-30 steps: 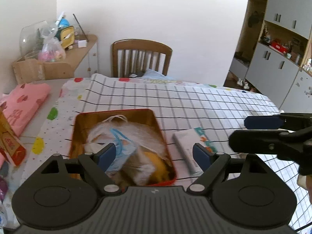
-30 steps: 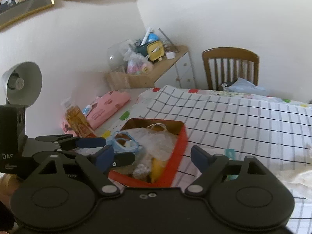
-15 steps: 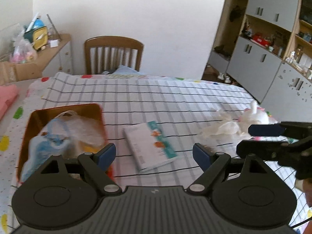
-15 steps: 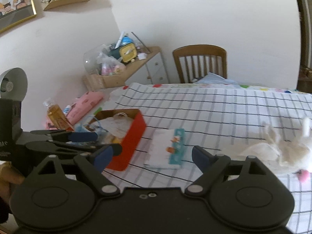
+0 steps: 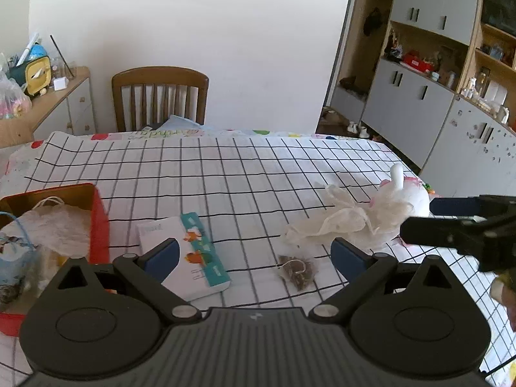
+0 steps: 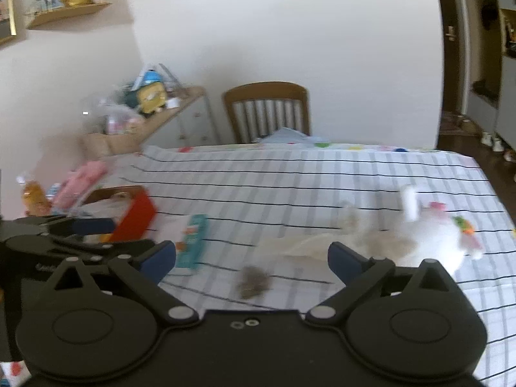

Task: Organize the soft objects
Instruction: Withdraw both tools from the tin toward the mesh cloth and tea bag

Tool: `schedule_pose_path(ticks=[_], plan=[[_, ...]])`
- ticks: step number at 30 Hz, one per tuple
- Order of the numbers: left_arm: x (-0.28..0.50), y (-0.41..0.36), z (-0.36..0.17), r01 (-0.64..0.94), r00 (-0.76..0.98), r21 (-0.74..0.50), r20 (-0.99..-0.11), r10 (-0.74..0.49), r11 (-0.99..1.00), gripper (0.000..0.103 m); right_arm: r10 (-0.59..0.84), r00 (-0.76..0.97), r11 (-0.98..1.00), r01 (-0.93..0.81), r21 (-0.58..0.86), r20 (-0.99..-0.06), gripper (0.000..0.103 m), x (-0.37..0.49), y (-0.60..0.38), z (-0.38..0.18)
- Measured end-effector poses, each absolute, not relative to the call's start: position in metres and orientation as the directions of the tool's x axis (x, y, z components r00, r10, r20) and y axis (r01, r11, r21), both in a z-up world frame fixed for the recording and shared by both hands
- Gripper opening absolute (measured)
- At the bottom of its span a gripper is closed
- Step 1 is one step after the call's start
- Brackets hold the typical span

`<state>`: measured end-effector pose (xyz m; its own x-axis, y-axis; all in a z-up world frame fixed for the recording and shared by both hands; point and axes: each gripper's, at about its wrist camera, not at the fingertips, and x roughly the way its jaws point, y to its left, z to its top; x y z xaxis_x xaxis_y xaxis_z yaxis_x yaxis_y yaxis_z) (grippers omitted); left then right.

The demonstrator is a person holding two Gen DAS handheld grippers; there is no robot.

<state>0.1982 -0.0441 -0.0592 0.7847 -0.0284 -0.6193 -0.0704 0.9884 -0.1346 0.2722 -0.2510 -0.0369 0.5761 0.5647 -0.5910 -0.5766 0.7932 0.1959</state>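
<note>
While both pairs of tongs hang over the near edge of the table, I hold nothing in either: the left gripper (image 5: 254, 254) has its jaws released and spread wide, with only the checked tablecloth (image 5: 245, 174) between the blue pads, and the right gripper (image 6: 251, 254) stands the same, empty. Both have just been opening further, with nothing between them.

Just ahead of the left jaws lies a small brown mesh sachet (image 5: 298, 272) on a string, and beside it to the left a tissue pack (image 5: 190, 253) with a teal strip. Further right, a crumpled white gauzy bag (image 5: 332, 222) rests against a white plush toy (image 5: 406, 196).

I judge the job partly done. The red tin (image 5: 96, 222) at the left already holds a white plastic bag (image 5: 58, 225) and a blue-trimmed pouch (image 5: 13, 251), so some soft things are packed. Four remain out on the cloth, well apart from the tin.

Compared with a second ago, my left camera no longer looks down into the tin; the view has swung right, so the tin now sits at the left edge and the plush toy, gauzy bag and sachet have come into sight. The right view has swung likewise and is blurred.
</note>
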Motion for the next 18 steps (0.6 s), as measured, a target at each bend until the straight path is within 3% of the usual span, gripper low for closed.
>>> schedule_pose_path(ticks=[9,18], plan=[[0.223,-0.075,-0.083,0.002,0.78,-0.137,-0.619,-0.087,0.991,0.101,0.471,0.61,0.852,-0.503,0.148,-0.637,0.101,0.326,-0.259,-0.072],[0.248,-0.101,-0.119,0.041,0.736,-0.02,-0.676,-0.043,0.999,0.101,0.413,0.594,0.867,-0.488,0.098,-0.691,0.101,0.359,-0.243,-0.103]])
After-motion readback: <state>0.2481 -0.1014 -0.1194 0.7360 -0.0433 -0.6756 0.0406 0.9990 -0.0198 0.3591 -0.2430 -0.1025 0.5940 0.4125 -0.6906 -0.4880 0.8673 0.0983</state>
